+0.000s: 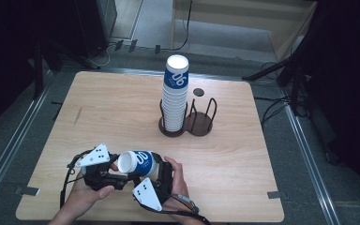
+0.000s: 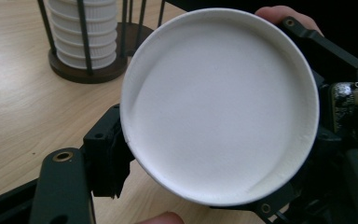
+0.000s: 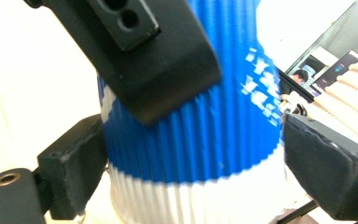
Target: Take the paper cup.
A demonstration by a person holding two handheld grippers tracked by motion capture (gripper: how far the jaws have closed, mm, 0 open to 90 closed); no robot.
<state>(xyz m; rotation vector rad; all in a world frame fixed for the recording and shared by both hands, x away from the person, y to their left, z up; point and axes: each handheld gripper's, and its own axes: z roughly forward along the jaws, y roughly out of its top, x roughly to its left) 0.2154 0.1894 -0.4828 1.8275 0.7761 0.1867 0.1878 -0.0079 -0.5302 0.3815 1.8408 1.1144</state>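
Two grippers: both meet at one cup near the person's edge of the table.
Table: pale wooden tabletop (image 1: 122, 112) beneath both hands; it bears the rack beyond them.
Stack: tall column of ribbed white-and-blue paper cups (image 1: 175, 93) standing in one bay of the dark wire cup rack (image 1: 187, 123), well ahead of the grippers; probably the stock that single cups leave or join.
Empty bay: second ring of the rack (image 1: 202, 119), on the far side of the stack from the left gripper.
Held cup: ribbed paper cup, blue upper band and white base (image 1: 139, 163), lying on its side between the grippers, its open mouth (image 2: 219, 105) facing the left gripper's camera.
Left gripper (image 1: 104, 174): jaws closed on the cup's rim, one black jaw (image 2: 105, 158) pressed to its edge, apparently taking over the cup.
Right gripper (image 1: 161, 178): jaws straddle the cup's blue wall (image 3: 191, 116); the right pad (image 3: 326, 163) stands just off it, so the grip looks released, as in a hand-over.
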